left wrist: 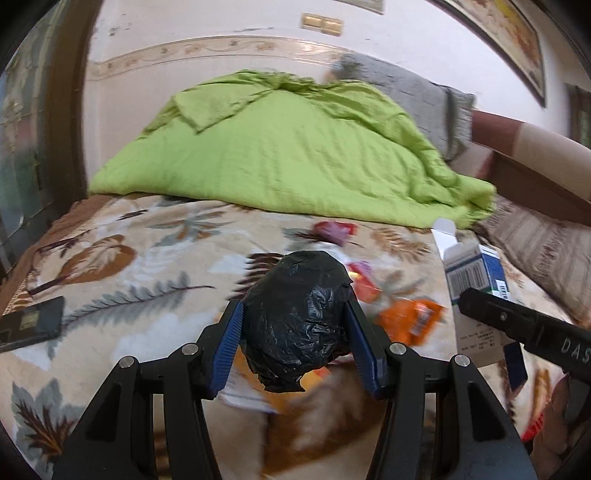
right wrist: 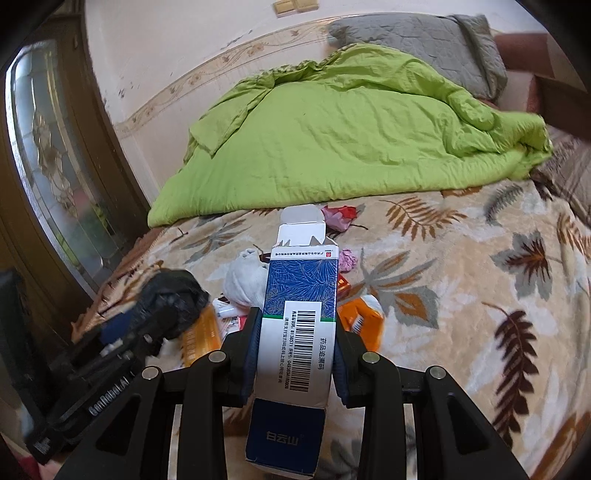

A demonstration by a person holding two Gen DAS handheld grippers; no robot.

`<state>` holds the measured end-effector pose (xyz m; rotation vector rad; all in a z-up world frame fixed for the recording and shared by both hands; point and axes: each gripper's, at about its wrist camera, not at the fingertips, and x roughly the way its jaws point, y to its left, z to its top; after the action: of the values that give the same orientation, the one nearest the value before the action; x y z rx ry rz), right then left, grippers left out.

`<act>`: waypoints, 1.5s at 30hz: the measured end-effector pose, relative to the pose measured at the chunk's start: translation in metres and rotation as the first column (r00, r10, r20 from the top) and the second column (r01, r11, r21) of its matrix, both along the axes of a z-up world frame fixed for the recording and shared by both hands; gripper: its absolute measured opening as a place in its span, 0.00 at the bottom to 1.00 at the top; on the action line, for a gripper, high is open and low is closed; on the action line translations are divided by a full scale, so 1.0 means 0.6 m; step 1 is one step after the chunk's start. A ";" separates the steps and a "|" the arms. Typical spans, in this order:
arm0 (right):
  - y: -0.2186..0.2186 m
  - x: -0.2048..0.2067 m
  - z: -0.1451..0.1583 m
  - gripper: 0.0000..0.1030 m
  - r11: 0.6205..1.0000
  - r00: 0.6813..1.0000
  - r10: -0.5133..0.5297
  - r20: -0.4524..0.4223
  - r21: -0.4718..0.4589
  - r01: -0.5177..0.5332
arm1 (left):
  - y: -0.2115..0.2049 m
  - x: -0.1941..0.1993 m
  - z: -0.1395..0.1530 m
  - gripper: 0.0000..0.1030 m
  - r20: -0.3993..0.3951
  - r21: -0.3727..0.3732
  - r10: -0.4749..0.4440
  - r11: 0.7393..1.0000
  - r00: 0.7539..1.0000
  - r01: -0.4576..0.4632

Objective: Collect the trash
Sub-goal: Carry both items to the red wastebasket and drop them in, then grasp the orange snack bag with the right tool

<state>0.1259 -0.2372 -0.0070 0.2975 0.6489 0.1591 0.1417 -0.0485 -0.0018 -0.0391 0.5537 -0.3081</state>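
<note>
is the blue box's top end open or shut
Open. In the right wrist view the box held in the right hand-held gripper has its white tuck flap standing up, unfolded, with the side flaps out too.

A leaf-print bed (right wrist: pixel 461 266) carries a green quilt (right wrist: pixel 332 147), scattered wrappers (right wrist: pixel 364 317) and a phone (left wrist: pixel 31 326).

Bed covered with a leaf-print blanket (right wrist: pixel 461 266), beige with brown and grey leaves. Crumpled lime-green duvet (right wrist: pixel 332 140) heaped across the far half of the bed, against the wall. Grey quilted pillow (right wrist: pixel 424 40) behind the duvet, at the far right. Dark flat phone-like object (left wrist: pixel 31 325) lying on the blanket at the left edge. Dark wooden door with a decorative glass panel (right wrist: pixel 55 158) on the left. Framed picture (left wrist: pixel 509 40) on the wall, upper right. Brass switch plate (left wrist: pixel 322 23) on the wall.
</note>
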 end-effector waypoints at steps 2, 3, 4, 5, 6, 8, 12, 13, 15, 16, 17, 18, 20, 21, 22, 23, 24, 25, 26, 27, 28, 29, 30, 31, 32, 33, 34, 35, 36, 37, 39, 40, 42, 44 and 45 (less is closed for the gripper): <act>-0.022 -0.027 0.007 0.35 0.999 1.000 -0.014 -0.009 0.041 0.014 | -0.022 -0.022 0.009 0.53 0.009 -0.001 -0.051 0.999 0.999 0.051; -0.032 -0.039 0.009 0.35 0.998 1.000 -0.021 -0.012 0.056 0.022 | -0.043 -0.039 0.017 0.53 0.015 0.003 -0.094 0.996 0.995 0.094; -0.053 -0.060 0.011 0.35 0.996 0.999 -0.036 -0.020 0.087 0.038 | -0.055 -0.048 0.020 0.53 0.015 0.004 -0.121 0.993 0.992 0.121; -0.071 -0.076 0.013 0.35 0.992 0.998 -0.050 -0.028 0.114 0.052 | -0.080 -0.065 0.026 0.53 0.010 0.002 -0.174 0.985 0.985 0.174; -0.092 -0.096 0.016 0.35 0.987 0.997 -0.065 -0.033 0.142 0.069 | -0.101 -0.079 0.030 0.53 0.010 0.001 -0.211 0.977 0.977 0.211; -0.144 -0.149 0.027 0.35 0.979 0.992 -0.124 -0.034 0.157 0.128 | -0.148 -0.108 0.036 0.53 0.005 0.001 -0.295 0.956 0.956 0.295; -0.248 -0.256 0.041 0.35 0.950 0.961 -0.274 -0.042 0.145 0.278 | -0.248 -0.168 0.049 0.53 -0.005 0.012 -0.460 0.888 0.888 0.460; -0.273 -0.279 0.042 0.35 0.938 0.949 -0.310 -0.050 0.145 0.314 | -0.272 -0.181 0.050 0.53 -0.013 0.004 -0.496 0.868 0.868 0.496; -0.330 -0.335 0.040 0.35 0.906 0.918 -0.389 -0.077 0.150 0.396 | -0.328 -0.207 0.049 0.53 -0.053 -0.033 -0.583 0.812 0.810 0.583; -0.357 -0.362 0.038 0.35 0.887 0.900 -0.427 -0.091 0.151 0.436 | -0.352 -0.218 0.047 0.53 -0.071 -0.048 -0.615 0.789 0.785 0.613; -0.384 -0.391 0.036 0.35 0.865 0.876 -0.470 -0.103 0.145 0.481 | -0.379 -0.231 0.045 0.53 -0.091 -0.064 -0.647 0.762 0.757 0.644; -0.406 -0.414 0.034 0.35 0.846 0.856 -0.504 -0.111 0.138 0.516 | -0.409 -0.244 0.041 0.53 -0.114 -0.079 -0.680 0.733 0.724 0.676; -0.445 -0.459 0.025 0.35 0.809 0.819 -0.558 -0.136 0.130 0.573 | -0.457 -0.261 0.032 0.53 -0.157 -0.100 -0.727 0.685 0.668 0.722; -0.461 -0.477 0.018 0.35 0.795 0.805 -0.574 -0.151 0.131 0.592 | -0.487 -0.275 0.026 0.53 -0.178 -0.110 -0.750 0.658 0.637 0.745; -0.473 -0.492 0.011 0.35 0.780 0.790 -0.590 -0.166 0.135 0.611 | -0.500 -0.283 0.024 0.53 -0.188 -0.111 -0.760 0.646 0.622 0.755; -0.483 -0.505 0.003 0.35 0.768 0.779 -0.602 -0.178 0.139 0.625 | -0.522 -0.294 0.019 0.53 -0.202 -0.109 -0.773 0.629 0.602 0.770; -0.493 -0.513 -0.003 0.36 0.760 0.771 -0.609 -0.186 0.142 0.635 | -0.548 -0.309 0.015 0.56 -0.213 -0.108 -0.788 0.607 0.578 0.787; -0.500 -0.519 -0.009 0.37 0.753 0.763 -0.616 -0.195 0.141 0.643 | -0.554 -0.311 0.009 0.57 -0.219 -0.112 -0.796 0.595 0.565 0.795; -0.508 -0.524 -0.016 0.37 0.745 0.755 -0.622 -0.205 0.142 0.652 | -0.566 -0.321 0.008 0.60 -0.225 -0.117 -0.807 0.579 0.546 0.807; -0.514 -0.529 -0.020 0.38 0.736 0.748 -0.630 -0.210 0.147 0.661 | -0.582 -0.330 0.003 0.63 -0.241 -0.118 -0.816 0.562 0.526 0.819; -0.521 -0.532 -0.025 0.43 0.725 0.738 -0.640 -0.216 0.151 0.672 | -0.588 -0.331 0.001 0.65 -0.249 -0.117 -0.817 0.559 0.520 0.821; -0.529 -0.539 -0.030 0.47 0.720 0.733 -0.644 -0.221 0.151 0.678 | -0.593 -0.330 -0.004 0.68 -0.257 -0.115 -0.814 0.560 0.520 0.820; -0.535 -0.542 -0.034 0.55 0.714 0.726 -0.649 -0.228 0.147 0.685 | -0.591 -0.330 -0.005 0.69 -0.257 -0.117 -0.812 0.565 0.525 0.817; -0.541 -0.544 -0.036 0.60 0.706 0.717 -0.657 -0.232 0.143 0.693 | -0.588 -0.327 -0.005 0.69 -0.254 -0.119 -0.810 0.569 0.529 0.814; -0.544 -0.544 -0.036 0.61 0.702 0.711 -0.664 -0.232 0.137 0.699 | -0.580 -0.324 -0.004 0.70 -0.248 -0.117 -0.804 0.578 0.540 0.808; -0.547 -0.546 -0.038 0.61 0.703 0.712 -0.665 -0.228 0.133 0.699 | -0.571 -0.317 -0.004 0.71 -0.242 -0.110 -0.792 0.596 0.560 0.796; -0.547 -0.543 -0.037 0.61 0.705 0.714 -0.663 -0.226 0.130 0.697 | -0.564 -0.308 -0.004 0.71 -0.236 -0.104 -0.780 0.614 0.580 0.783; -0.546 -0.542 -0.037 0.61 0.709 0.719 -0.658 -0.223 0.136 0.692 | -0.547 -0.299 -0.001 0.71 -0.223 -0.098 -0.759 0.642 0.611 0.761; -0.544 -0.538 -0.038 0.61 0.716 0.728 -0.649 -0.219 0.146 0.683 | -0.534 -0.288 0.003 0.72 -0.213 -0.092 -0.739 0.666 0.639 0.740; -0.542 -0.531 -0.037 0.61 0.725 0.740 -0.638 -0.214 0.157 0.670 | -0.526 -0.278 0.004 0.72 -0.208 -0.087 -0.724 0.684 0.658 0.724; -0.529 -0.515 -0.032 0.61 0.747 0.765 -0.614 -0.194 0.169 0.643 | -0.484 -0.258 0.012 0.74 -0.186 -0.080 -0.678 0.732 0.712 0.676; -0.519 -0.505 -0.029 0.61 0.761 0.779 -0.599 -0.183 0.172 0.625 | -0.472 -0.250 0.015 0.74 -0.181 -0.076 -0.664 0.745 0.725 0.663; -0.493 -0.477 -0.023 0.61 0.796 0.814 -0.556 -0.166 0.177 0.579 | -0.430 -0.231 0.020 0.74 -0.161 -0.062 -0.619 0.783 0.768 0.619; -0.464 -0.449 -0.020 0.61 0.831 0.848 -0.507 -0.157 0.174 0.529 | -0.391 -0.215 0.021 0.75 -0.151 -0.043 -0.575 0.816 0.804 0.576; -0.450 -0.434 -0.019 0.61 0.848 0.862 -0.483 -0.153 0.166 0.504 | -0.363 -0.204 0.021 0.75 -0.152 -0.041 -0.549 0.834 0.822 0.550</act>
<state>-0.1346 -0.5072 -0.0182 0.6645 0.6422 -0.2935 0.0195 -0.2660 0.0105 0.1060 0.7203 -0.8784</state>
